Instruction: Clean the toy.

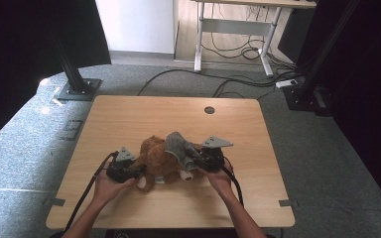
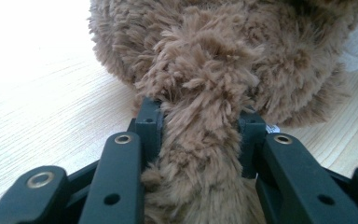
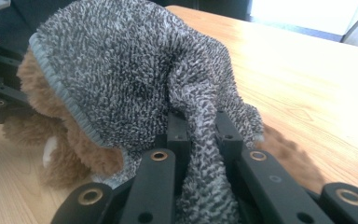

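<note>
A brown plush toy (image 1: 156, 157) lies on the wooden table (image 1: 129, 119), between the person's two hands. A grey knitted cloth (image 1: 178, 146) is draped over its right part. My left gripper (image 1: 138, 172) is at the toy's left side and is shut on a furry limb of the plush toy (image 2: 200, 135), which fills the gap between the jaws. My right gripper (image 1: 192, 157) comes in from the right and is shut on a bunched fold of the grey cloth (image 3: 200, 140). In the right gripper view the cloth covers the brown plush toy (image 3: 74, 144) like a hood.
The table has a round cable hole (image 1: 209, 110) near its far edge. Black frame posts (image 1: 74, 74) stand on the carpet beyond the table's far corners, with cables (image 1: 238, 84) on the floor and a white desk frame (image 1: 238, 29) behind.
</note>
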`<state>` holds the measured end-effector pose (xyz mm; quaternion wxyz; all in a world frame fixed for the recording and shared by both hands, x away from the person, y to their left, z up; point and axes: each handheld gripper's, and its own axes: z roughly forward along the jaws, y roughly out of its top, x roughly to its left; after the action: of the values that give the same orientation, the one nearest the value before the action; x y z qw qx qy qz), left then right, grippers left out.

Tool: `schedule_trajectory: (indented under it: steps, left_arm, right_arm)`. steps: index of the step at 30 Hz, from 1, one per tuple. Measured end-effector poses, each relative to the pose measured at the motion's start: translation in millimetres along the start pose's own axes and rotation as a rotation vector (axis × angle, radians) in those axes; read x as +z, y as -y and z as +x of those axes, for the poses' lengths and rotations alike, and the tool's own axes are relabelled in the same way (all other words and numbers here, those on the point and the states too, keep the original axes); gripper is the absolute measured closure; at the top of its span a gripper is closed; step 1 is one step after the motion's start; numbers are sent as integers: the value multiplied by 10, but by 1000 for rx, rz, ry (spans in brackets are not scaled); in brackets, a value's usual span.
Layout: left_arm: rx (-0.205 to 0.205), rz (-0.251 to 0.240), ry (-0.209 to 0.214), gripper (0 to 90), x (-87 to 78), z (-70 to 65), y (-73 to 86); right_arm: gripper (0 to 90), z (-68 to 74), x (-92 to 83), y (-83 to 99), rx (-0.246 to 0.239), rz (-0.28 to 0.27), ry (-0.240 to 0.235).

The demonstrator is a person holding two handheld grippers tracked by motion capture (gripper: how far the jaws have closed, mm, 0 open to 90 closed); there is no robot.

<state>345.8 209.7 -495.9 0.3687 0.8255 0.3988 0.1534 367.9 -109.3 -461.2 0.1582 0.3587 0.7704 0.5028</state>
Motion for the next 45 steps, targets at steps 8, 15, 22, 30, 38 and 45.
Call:
schedule_trajectory:
  steps: [8, 15, 22, 30, 38, 45]
  left_arm:
    - [-13, -3, 4, 626, 7, 11, 5]
    - [-16, -6, -5, 626, 18, 6, 23]
    - [-30, -12, 3, 624, 27, 27, 36]
    - [-40, -17, 5, 624, 28, 42, 47]
    - [-51, -29, -7, 616, 36, 31, 67]
    - [-23, -49, -26, 622, 27, -9, 90]
  right_arm:
    - [808, -253, -276, 76, 63, -44, 51]
    - [809, -169, -197, -140, 43, -96, -10]
    - [808, 149, 117, -434, 5, -115, -92]
    - [808, 538, 499, -562, -34, -48, -154]
    - [809, 647, 726, -398, -65, 18, -125]
    - [809, 612, 720, -403, -72, 31, -139]
